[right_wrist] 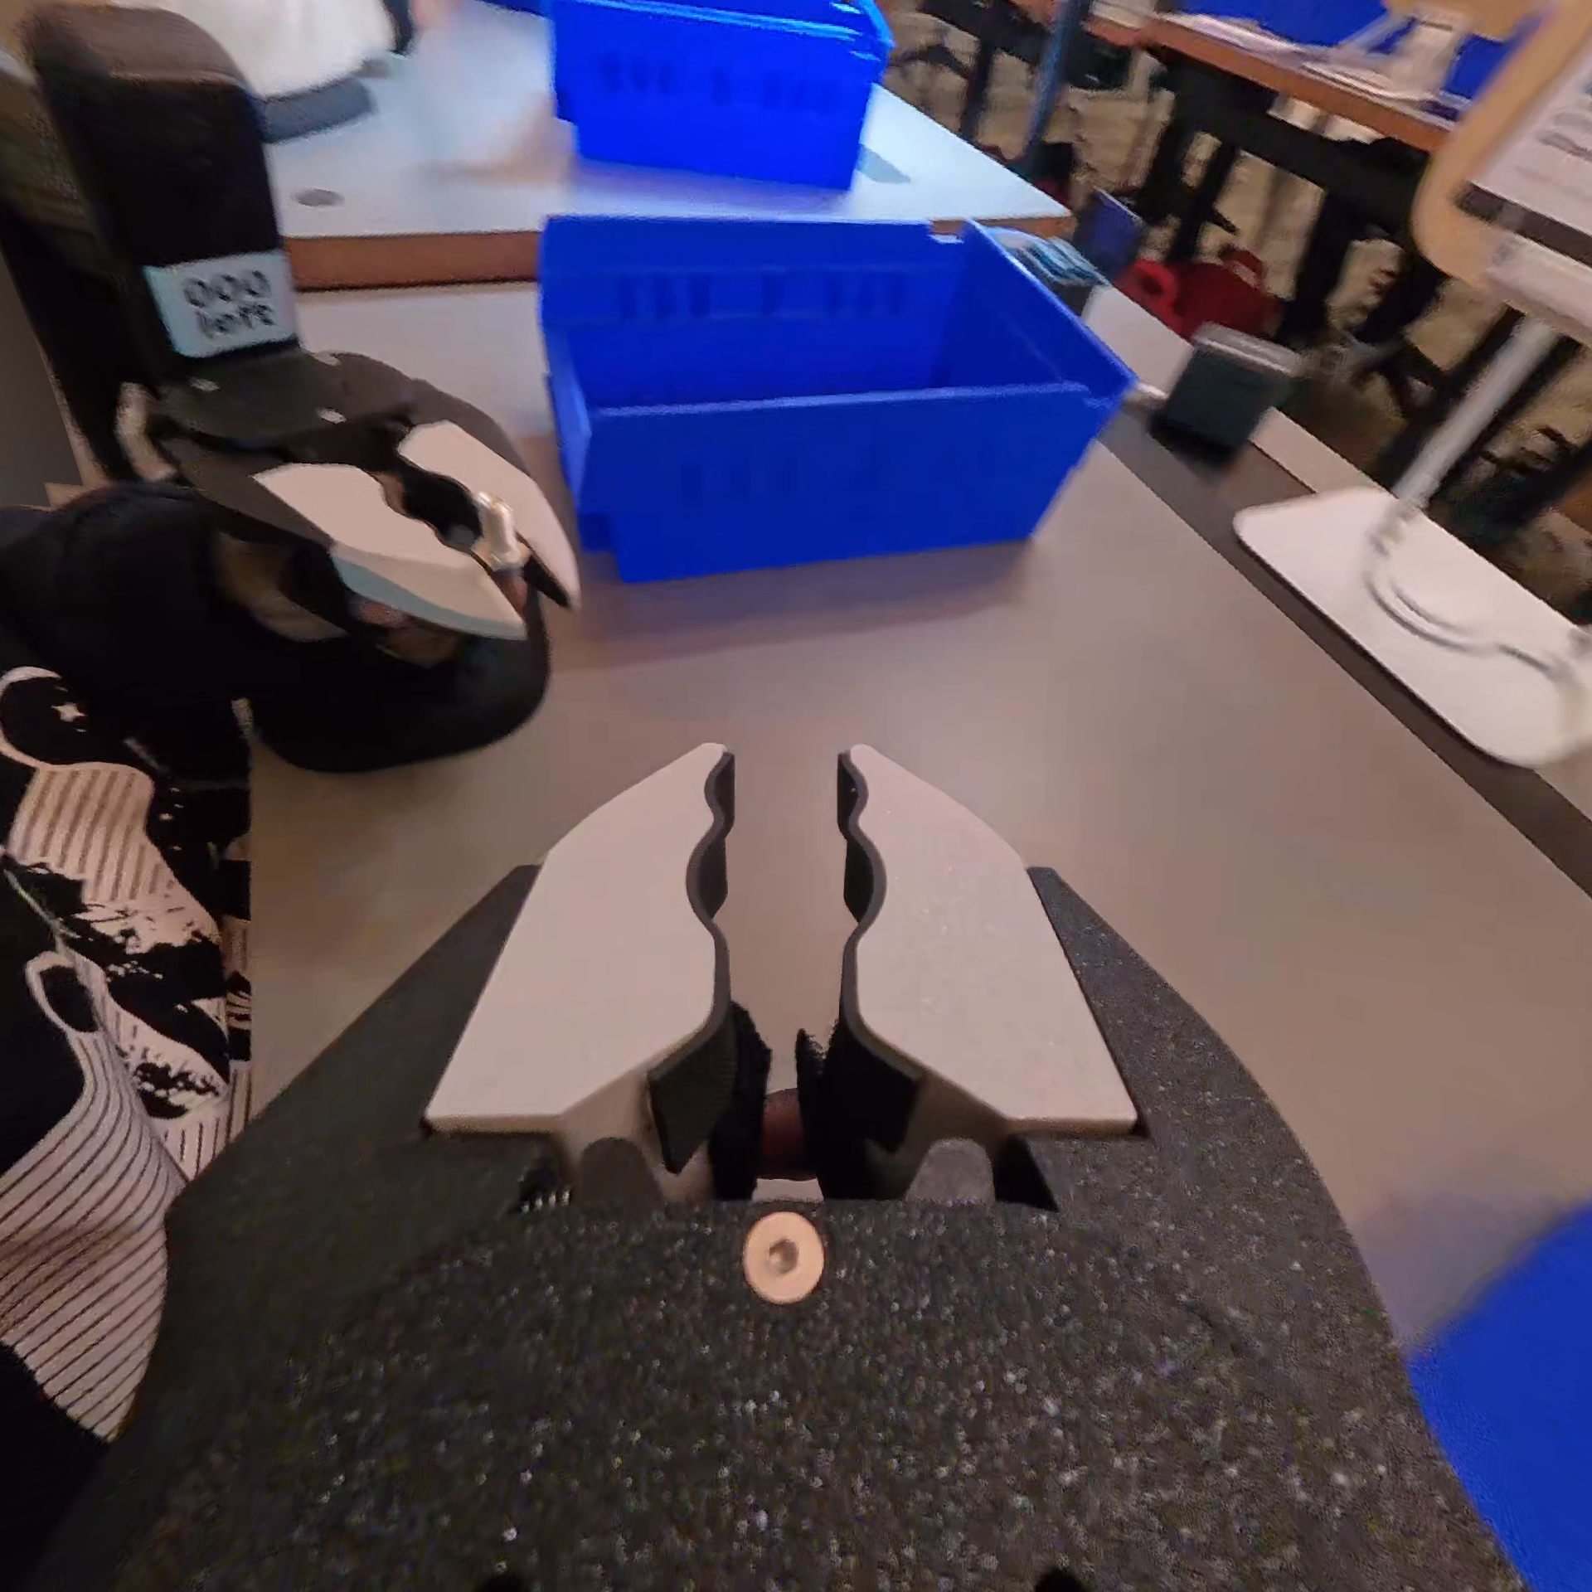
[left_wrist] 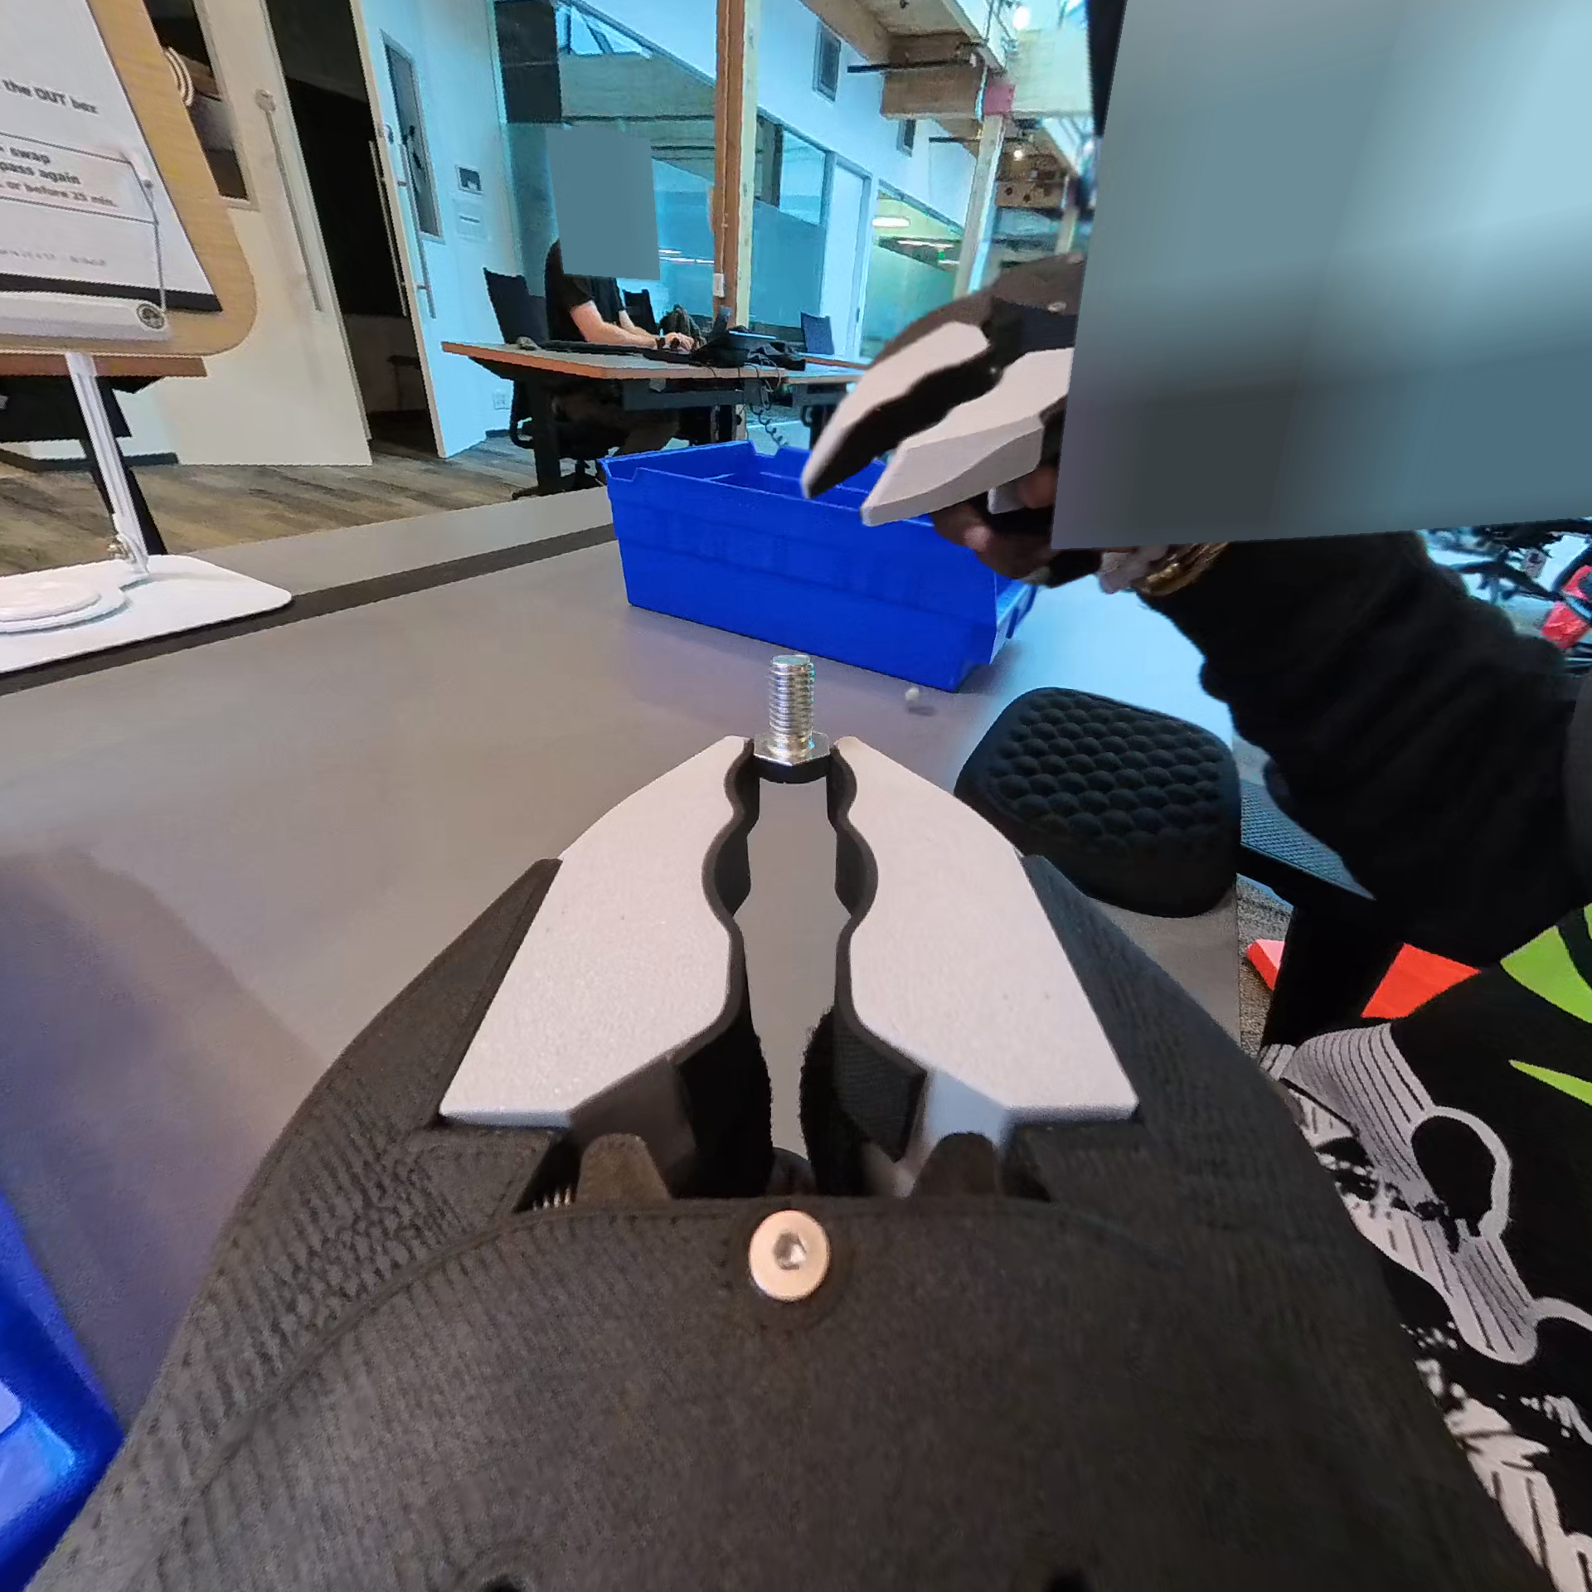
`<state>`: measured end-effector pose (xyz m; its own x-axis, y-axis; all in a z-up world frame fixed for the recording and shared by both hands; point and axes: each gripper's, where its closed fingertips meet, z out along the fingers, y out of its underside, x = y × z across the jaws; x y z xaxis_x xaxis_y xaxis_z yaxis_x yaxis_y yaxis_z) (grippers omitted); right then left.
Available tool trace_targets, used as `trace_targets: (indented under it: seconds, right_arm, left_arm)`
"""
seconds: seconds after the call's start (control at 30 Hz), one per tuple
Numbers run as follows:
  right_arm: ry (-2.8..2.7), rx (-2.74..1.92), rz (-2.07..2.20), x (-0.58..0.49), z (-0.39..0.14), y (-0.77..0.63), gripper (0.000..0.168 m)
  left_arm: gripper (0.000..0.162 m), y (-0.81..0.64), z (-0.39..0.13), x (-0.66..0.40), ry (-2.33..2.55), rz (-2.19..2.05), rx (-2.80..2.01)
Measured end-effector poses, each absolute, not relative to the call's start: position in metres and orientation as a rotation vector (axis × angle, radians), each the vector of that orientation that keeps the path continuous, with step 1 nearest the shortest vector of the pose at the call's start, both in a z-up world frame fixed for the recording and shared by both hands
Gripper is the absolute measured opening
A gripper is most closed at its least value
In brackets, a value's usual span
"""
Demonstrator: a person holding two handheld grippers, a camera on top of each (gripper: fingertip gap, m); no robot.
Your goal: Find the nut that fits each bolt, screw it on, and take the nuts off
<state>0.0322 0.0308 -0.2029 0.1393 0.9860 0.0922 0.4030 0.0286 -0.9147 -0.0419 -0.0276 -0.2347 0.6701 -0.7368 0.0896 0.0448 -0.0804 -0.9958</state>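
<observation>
My left gripper point(left_wrist: 791, 758) is shut on the hex head of a silver bolt point(left_wrist: 791, 708), whose threaded shaft stands upright above the fingertips. No nut is on the thread. In the right wrist view the left gripper point(right_wrist: 525, 569) shows at the left with the bolt point(right_wrist: 497, 531) between its tips. My right gripper point(right_wrist: 786, 767) is open and empty above the grey table point(right_wrist: 991, 689). It also shows in the left wrist view point(left_wrist: 848, 495) at the upper right, over the blue bin. A small pale item point(left_wrist: 915, 696), perhaps a nut, lies on the table by that bin.
A blue plastic bin point(right_wrist: 818, 465) stands on the table ahead, a second blue bin point(right_wrist: 715, 112) on the desk behind. A white stand base point(right_wrist: 1413, 603) is at the right edge, a small dark box point(right_wrist: 1223, 392) beside it. A black chair headrest point(left_wrist: 1111, 792) is at the table's side. One gripper's finger ends stand about 11 centimeters off the other's.
</observation>
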Motion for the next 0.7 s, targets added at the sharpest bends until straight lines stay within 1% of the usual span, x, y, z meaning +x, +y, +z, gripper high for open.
trace_targets:
  seconds: [0.2,0.33,0.4,0.6,0.7]
  right_arm:
    - [-1.143,-1.671,0.684,0.106,-0.207,0.050,0.024]
    - [-1.014,-1.770,0.635,0.144,-0.219,0.055,0.023]
    - [-0.979,-1.831,0.622,0.156,-0.231,0.053,0.020]
    - [-0.957,-2.061,0.462,0.176,-0.282,0.055,0.020]
    - [-0.951,-2.111,0.405,0.181,-0.293,0.059,0.018]
  left_arm:
    - [0.015,-0.029,-0.235,-0.041,0.610,-0.716,-1.523]
    - [0.015,-0.030,-0.235,-0.039,0.627,-0.708,-1.519]
    - [0.015,-0.030,-0.236,-0.038,0.635,-0.705,-1.521]
    - [0.015,-0.031,-0.236,-0.037,0.645,-0.703,-1.523]
    - [0.015,-0.031,-0.237,-0.037,0.647,-0.701,-1.525]
